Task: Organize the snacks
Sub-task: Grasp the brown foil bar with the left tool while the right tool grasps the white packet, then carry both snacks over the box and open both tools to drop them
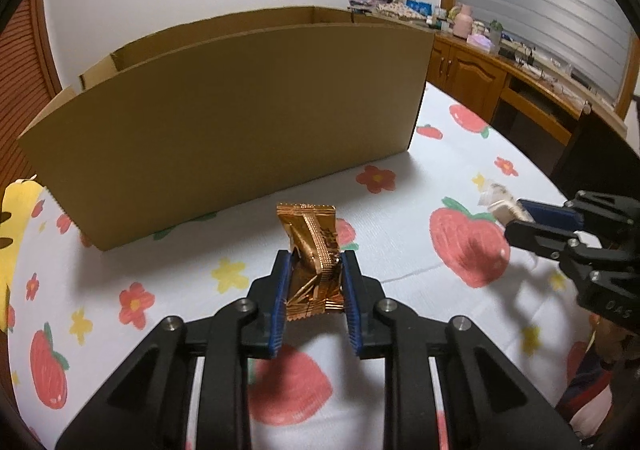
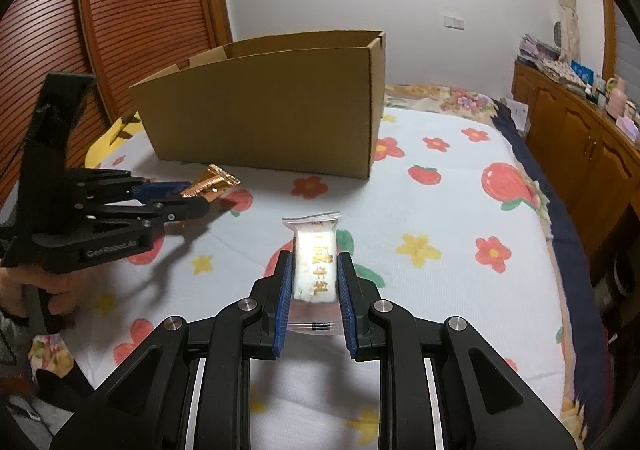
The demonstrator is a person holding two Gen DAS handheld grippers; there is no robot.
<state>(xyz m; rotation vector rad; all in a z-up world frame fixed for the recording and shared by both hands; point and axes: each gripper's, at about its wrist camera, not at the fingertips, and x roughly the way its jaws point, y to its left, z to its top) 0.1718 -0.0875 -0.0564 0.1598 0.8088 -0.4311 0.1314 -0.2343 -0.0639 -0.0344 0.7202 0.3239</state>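
My left gripper [image 1: 315,258] is shut on a copper-gold foil snack packet [image 1: 313,246] and holds it above the bed, in front of the open cardboard box [image 1: 224,121]. My right gripper [image 2: 313,258] is shut on a white snack packet [image 2: 314,262] with gold lettering, also above the bed, short of the box [image 2: 272,105]. In the left wrist view the right gripper [image 1: 516,215] shows at the right edge with the white packet [image 1: 498,197]. In the right wrist view the left gripper [image 2: 196,195] shows at the left with the gold packet [image 2: 212,183]. The inside of the box is hidden.
The bed has a white cover [image 1: 404,209] with strawberries and flowers. A wooden cabinet [image 1: 472,69] with clutter on top stands to the right. A slatted wooden door [image 2: 132,21] stands behind the box on the left. A yellow cushion [image 1: 16,217] lies at the left.
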